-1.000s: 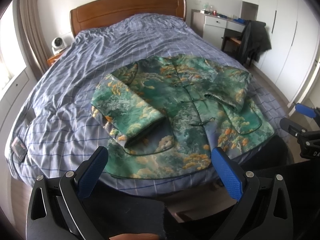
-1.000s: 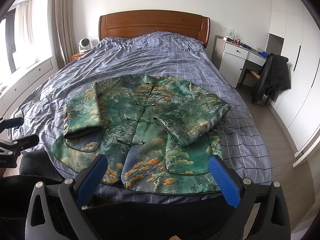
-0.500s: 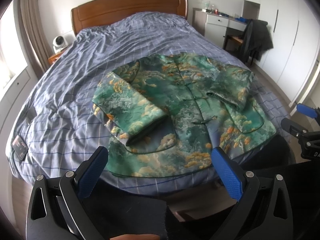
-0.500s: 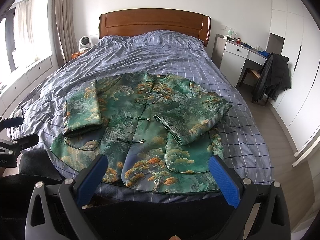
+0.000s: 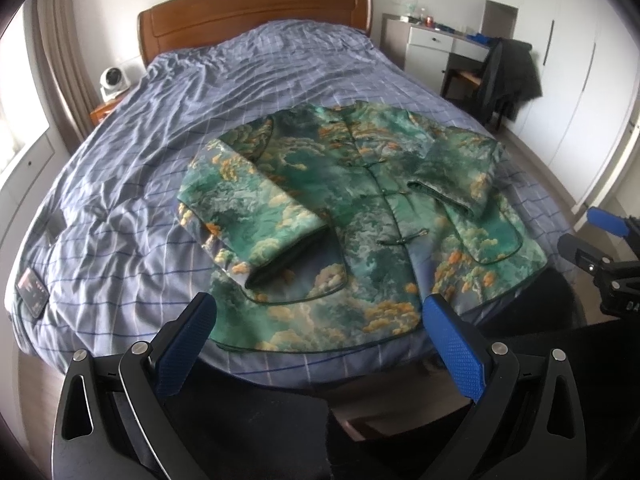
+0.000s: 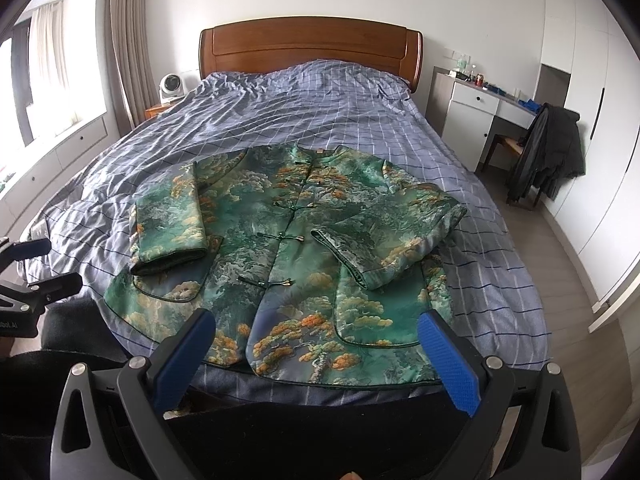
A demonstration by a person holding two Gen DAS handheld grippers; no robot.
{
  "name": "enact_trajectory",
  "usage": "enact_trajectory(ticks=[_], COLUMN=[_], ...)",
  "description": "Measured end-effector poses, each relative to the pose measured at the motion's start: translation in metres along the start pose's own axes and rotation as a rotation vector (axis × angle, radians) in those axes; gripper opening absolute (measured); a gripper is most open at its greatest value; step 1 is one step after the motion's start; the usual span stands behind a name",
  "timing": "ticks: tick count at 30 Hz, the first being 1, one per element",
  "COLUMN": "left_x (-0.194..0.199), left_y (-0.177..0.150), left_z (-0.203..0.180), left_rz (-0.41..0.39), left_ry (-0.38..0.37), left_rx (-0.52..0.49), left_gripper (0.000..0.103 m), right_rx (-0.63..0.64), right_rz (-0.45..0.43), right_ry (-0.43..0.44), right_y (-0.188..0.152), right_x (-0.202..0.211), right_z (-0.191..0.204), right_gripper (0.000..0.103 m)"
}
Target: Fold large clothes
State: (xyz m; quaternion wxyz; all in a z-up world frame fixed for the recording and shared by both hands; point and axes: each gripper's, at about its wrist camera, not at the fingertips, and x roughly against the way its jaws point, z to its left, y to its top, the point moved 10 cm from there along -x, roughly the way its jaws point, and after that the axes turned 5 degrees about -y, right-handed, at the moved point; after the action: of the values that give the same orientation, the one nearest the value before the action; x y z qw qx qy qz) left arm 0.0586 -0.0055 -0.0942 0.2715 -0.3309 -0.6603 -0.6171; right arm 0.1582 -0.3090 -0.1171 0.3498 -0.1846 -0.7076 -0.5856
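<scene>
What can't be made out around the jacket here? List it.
- Jacket back and lining: both views, it lies face up on the bed.
- Items on the white desk: both views, too small.
- Floor at the bed's foot: both views, hidden behind the open left gripper and open right gripper.

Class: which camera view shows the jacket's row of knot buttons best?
The right wrist view: the knot buttons run down the jacket nearly head-on, each pair distinct. The left wrist view shows the same row slanted, smaller and blurrier.
</scene>
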Motion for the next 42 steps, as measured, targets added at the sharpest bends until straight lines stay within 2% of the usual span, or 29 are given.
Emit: enact_trajectory(ticks=[7,13,20,25,29,31,35,42], left_x=[-0.005,-0.005,0.002,0.000,0.002,0.002,-0.001,0.002], left_y=[-0.001,0.003,0.013,0.010,0.008,0.007,0.006,0.004], left_z=[-0.007,-0.004,0.019,0.028,0.031,0.033,0.037,0.044], left_rz=[0.026,0.012,-0.028,-0.020,-0.028,-0.030,-0.022,-0.032], left_ry=[-0.017,-0.017,0.067,0.040,0.018,0.015,0.033,0.042], left_rx=[-0.026,-0.021,-0.019,0.024,0.051,0.064,0.072,0.081], left_gripper=[0.102,0.103,0.103,0.103,0.103,0.103,0.103,0.103], right_rx=[0.009,0.003,-0.048,-0.072,-0.037,-0.003,0.088,0.131], right_rz=[-0.015,-0.036,-0.076,-0.157,-0.276,-0.299,-0.239,-0.127], right_ry=[-0.011,-0.020,-0.018,0.011,0.041,0.056,0.032,0.022], right_y=[0.004,0.010,0.025,0.045,0.066,0.073,0.074,0.063], right_x=[0.000,0.001,0.005,0.011,0.019,0.018,-0.007,-0.052], right_z=[-0.002,-0.011,-0.034,-0.058,-0.073,-0.075,-0.072,-0.072], right_gripper=[0.103,0.103,0.103,0.103,0.103,0.103,0.103,0.103])
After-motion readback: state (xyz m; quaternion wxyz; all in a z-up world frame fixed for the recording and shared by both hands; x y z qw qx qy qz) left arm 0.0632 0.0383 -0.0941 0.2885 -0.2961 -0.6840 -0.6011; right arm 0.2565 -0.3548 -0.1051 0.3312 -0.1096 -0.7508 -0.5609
